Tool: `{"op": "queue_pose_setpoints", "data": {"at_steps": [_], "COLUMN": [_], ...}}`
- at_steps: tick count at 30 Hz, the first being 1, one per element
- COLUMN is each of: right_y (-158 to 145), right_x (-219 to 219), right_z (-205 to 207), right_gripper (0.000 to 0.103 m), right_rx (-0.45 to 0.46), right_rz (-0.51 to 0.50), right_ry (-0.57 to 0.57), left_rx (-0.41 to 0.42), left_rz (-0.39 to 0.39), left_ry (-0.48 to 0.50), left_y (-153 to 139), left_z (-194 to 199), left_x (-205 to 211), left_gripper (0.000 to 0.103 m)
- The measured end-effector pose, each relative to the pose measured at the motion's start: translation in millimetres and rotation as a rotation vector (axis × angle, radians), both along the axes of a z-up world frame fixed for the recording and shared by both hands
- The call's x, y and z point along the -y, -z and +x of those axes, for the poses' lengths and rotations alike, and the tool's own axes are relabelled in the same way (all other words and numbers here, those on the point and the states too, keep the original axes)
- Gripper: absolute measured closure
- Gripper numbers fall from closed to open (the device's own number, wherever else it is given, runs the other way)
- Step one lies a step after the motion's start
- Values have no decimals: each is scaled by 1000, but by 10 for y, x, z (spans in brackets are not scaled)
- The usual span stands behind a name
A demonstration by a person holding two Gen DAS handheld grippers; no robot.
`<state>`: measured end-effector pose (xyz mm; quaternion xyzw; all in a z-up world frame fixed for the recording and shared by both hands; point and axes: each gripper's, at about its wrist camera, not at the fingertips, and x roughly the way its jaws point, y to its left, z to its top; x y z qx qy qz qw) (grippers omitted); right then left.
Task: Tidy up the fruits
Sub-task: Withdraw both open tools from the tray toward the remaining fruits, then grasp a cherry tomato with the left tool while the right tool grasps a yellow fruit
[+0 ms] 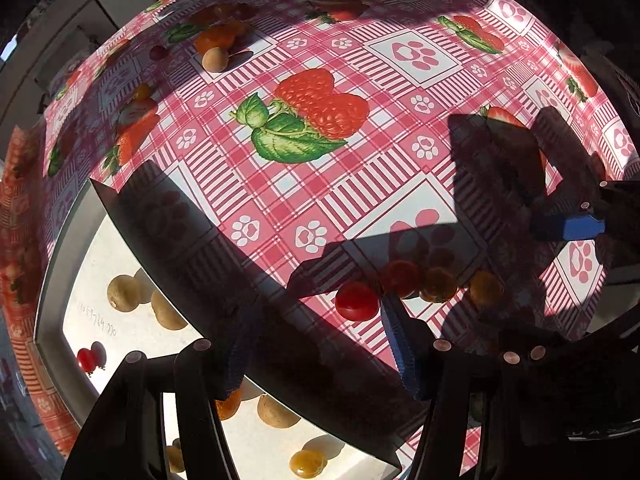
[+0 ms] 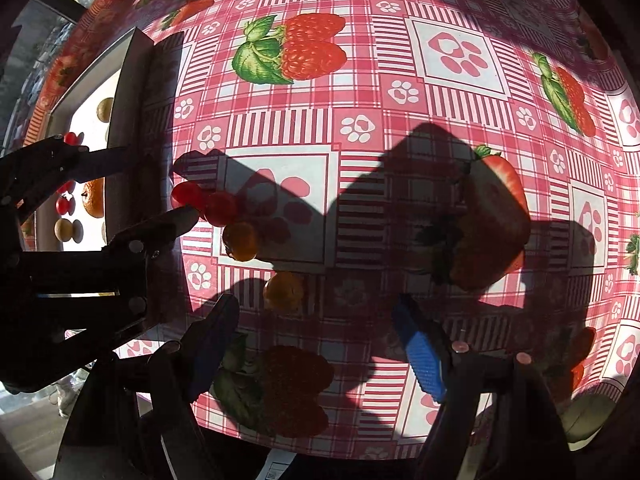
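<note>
**At the tray's edge: reaching for the next pick**

From the left wrist: looking straight down on counter [image 1: 360, 184], with left tongs [image 1: 320, 344] half spread, gripping nothing, straddling the near wall of tray [image 1: 48, 300]. Inside tray, sorted by the look of it: pale round fruits plus a few red and orange ones. Just beyond one finger, out on the cloth, red tomato [image 1: 356, 300]. Beside it, in shadow, second red [image 1: 400, 278] and then orange tomato [image 1: 438, 284]. Far across the cloth, more loose fruit [image 1: 216, 60].

From the right wrist: right tongs [image 2: 320, 352] spread wide, likewise empty, hovering over counter, with last orange [image 2: 282, 290] just ahead of the gap. Off to the side, left tongs' tip close by red tomato; touching or not, cannot tell.

Judged: fetching stage, partly done, plenty left outside tray. Next: settle tongs around one tomato and close gently, mindful of rolling and squashing. Then lift over the wall and let go inside tray.
</note>
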<state>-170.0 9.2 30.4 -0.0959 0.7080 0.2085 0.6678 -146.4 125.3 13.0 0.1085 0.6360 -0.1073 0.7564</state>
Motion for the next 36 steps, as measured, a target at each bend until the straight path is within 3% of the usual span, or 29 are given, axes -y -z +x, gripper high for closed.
{"op": "queue_pose_setpoints", "data": {"at_steps": [2,4,9,11,13,18,23,31,36], "right_y": [23,44,68,60,46,33,3,-24,-89], "right_x": [-25,-103,-268,-292,-292,-193,-94,176,283], "right_z": [-15,-31,-109,-112,-112,-74,-70,191,267], "right_gripper": [25,36,41,54,81,81,81,81,81], "right_rx": [1,3,37,47,32,-2,-23,-43,-39], "right_rz": [3,11,-5,-16,-1,28,57,76,91], "right_ry": [-11,-29,-84,-92,-88,-35,27,96,115], "left_rx": [-13,-14,-31,-39,-38,-59,-92,-110,-99], "left_rz": [-8,-7,-19,-22,-26,-67,-124,-135,-148], "left_ry": [-13,-14,-19,-30,-38,-89,-171,-179,-191], "left_y": [32,47,90,115,115,119,124,128,-38], "left_z": [17,31,75,91,91,150,178,105,47], "left_x": [-20,-18,9,8,21,-67,-199,-134,-93], "left_gripper": [41,41,42,46,50,79,79,79,79]}}
